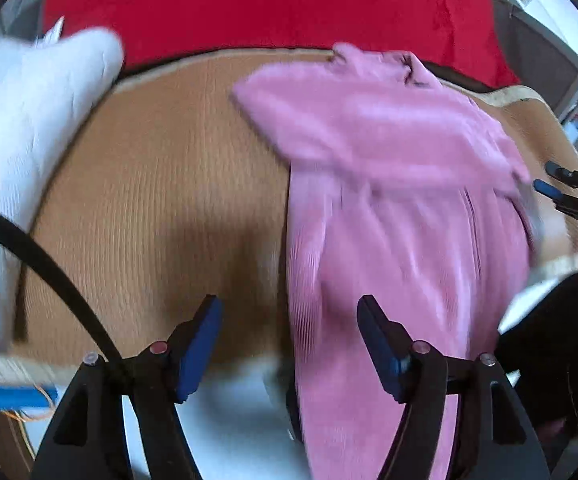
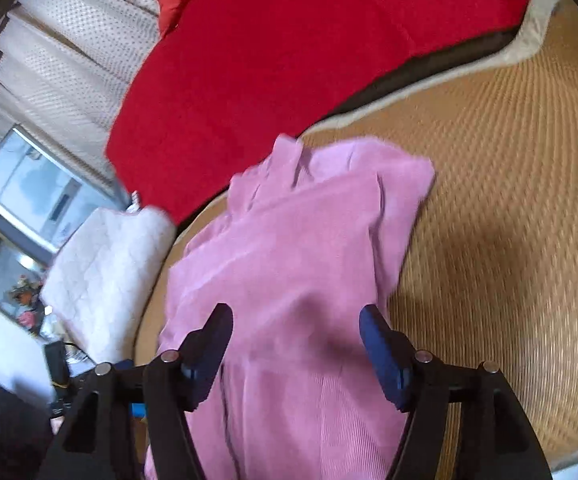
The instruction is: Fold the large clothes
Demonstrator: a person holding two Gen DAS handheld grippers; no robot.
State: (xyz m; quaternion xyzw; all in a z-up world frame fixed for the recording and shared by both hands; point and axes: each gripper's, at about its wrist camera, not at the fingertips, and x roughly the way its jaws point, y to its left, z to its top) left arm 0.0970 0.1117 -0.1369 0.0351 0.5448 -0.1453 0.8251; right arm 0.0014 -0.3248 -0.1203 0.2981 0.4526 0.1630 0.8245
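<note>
Pink ribbed fabric is what the pink garment [image 2: 289, 260] is made of, and it is lying lengthwise on the woven tan mat [image 1: 161, 184], filling the centre of the right wrist view and the right half of the left one. One side looks folded over already, with a sleeve-like flap lying across the upper part, so the fold seems partly done; the long lower end, hanging off the near edge, is still waiting. Both the left gripper [image 1: 289, 344] and the right gripper [image 2: 295, 350] are standing apart, gripping nothing. A white quilted piece [image 1: 29, 120] is sitting at upper left, a red blanket [image 2: 309, 48] beyond. No writing is showing.
</note>
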